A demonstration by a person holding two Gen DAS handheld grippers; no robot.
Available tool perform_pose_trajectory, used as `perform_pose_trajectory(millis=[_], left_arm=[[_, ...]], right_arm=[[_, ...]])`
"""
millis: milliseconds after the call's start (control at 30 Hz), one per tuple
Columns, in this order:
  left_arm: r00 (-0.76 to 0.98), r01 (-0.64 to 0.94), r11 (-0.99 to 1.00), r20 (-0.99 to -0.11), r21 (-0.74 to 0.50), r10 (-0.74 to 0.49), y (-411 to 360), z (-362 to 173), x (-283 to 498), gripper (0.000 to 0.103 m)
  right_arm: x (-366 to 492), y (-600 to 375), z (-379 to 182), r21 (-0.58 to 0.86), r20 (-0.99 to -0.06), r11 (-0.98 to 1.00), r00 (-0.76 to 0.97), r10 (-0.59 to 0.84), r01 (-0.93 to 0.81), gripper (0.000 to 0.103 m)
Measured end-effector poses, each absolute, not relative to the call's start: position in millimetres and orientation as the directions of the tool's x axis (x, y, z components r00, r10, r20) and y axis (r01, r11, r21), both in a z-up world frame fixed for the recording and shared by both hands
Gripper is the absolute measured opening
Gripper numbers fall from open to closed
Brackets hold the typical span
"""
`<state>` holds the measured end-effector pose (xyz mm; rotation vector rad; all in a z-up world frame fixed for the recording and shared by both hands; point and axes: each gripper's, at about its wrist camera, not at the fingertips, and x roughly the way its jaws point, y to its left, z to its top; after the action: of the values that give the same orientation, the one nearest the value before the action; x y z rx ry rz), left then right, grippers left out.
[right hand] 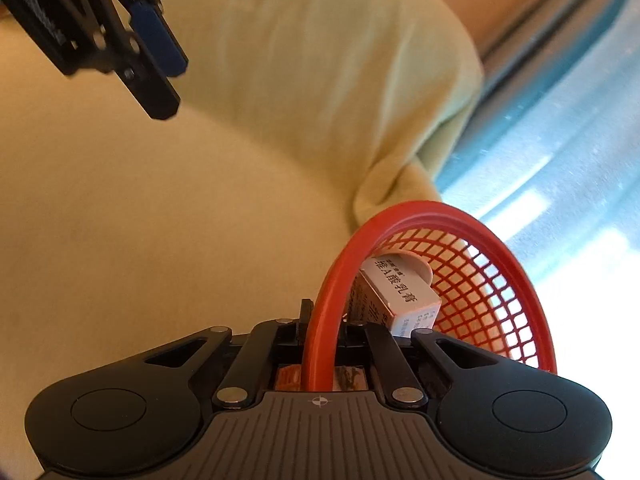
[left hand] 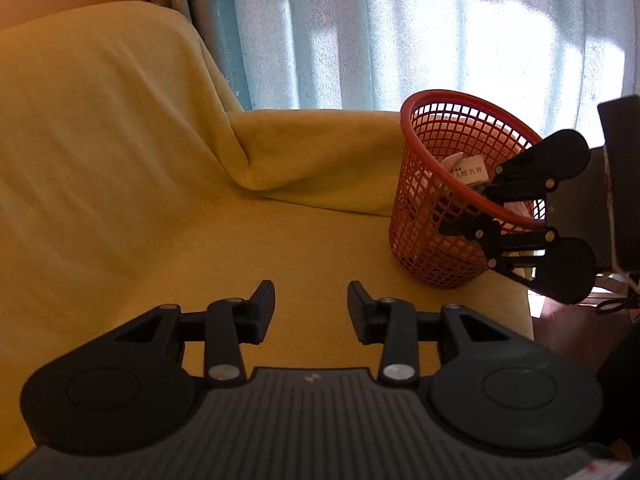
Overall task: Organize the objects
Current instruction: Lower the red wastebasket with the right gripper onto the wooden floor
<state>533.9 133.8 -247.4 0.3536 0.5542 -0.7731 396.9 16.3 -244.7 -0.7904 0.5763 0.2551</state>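
A red mesh basket (left hand: 436,216) stands on the yellow-covered sofa seat at the right; small white boxes with printed text (left hand: 468,172) lie inside it. My right gripper (left hand: 472,210) is shut on the basket's near rim, one finger inside and one outside. In the right wrist view the red rim (right hand: 320,320) runs between its closed fingers, and a white box (right hand: 404,292) shows inside the basket. My left gripper (left hand: 311,312) is open and empty, hovering over the seat left of the basket. It also shows in the right wrist view (right hand: 168,80) at the upper left.
A yellow cloth (left hand: 120,140) covers the sofa seat and backrest. Light blue curtains (left hand: 400,32) hang behind. The seat's right edge (left hand: 528,308) drops to a dark floor just past the basket.
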Motion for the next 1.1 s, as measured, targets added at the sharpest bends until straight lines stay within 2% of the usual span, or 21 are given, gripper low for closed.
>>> perform_pose_trajectory(millis=[100, 233, 400, 567, 800, 1000, 1100], left_arm=[[0.574, 0.729, 0.681, -0.601, 0.066, -0.556, 136.5, -259.8, 522.8, 0.035], [0.556, 0.722, 0.69, -0.626, 0.038, -0.547, 130.0, -273.6, 513.5, 0.035], [0.555, 0.71, 0.703, -0.648, 0.042, -0.522, 108.3, -287.4, 509.8, 0.039], [0.541, 0.696, 0.716, -0.699, 0.058, -0.469, 80.7, -303.0, 516.1, 0.039], [0.488, 0.611, 0.791, -0.771, -0.033, -0.41, 62.7, -303.9, 535.4, 0.039], [0.406, 0.524, 0.844, -0.839, -0.112, -0.364, 57.6, -285.6, 533.4, 0.039], [0.414, 0.461, 0.876, -0.838, -0.143, -0.354, 60.4, -265.8, 527.7, 0.039]], right_arm=[[377.0, 14.6, -242.2, -0.607, -0.619, 0.601, 0.784, 0.053, -0.52, 0.005], [360.6, 4.6, -242.1, -0.554, -0.703, 0.51, 0.698, 0.137, -0.658, 0.005], [359.9, -21.3, -241.7, -0.52, -0.718, 0.455, 0.659, 0.225, -0.722, 0.005], [350.9, -43.0, -242.8, -0.528, -0.745, 0.278, 0.595, 0.303, -0.803, 0.005], [355.3, -61.5, -246.9, -0.542, -0.782, 0.051, 0.526, 0.335, -0.839, 0.006], [378.5, -75.1, -232.8, -0.45, -0.842, 0.04, 0.439, 0.313, -0.892, 0.005], [391.7, -82.0, -223.6, -0.382, -0.875, 0.043, 0.376, 0.305, -0.923, 0.004]])
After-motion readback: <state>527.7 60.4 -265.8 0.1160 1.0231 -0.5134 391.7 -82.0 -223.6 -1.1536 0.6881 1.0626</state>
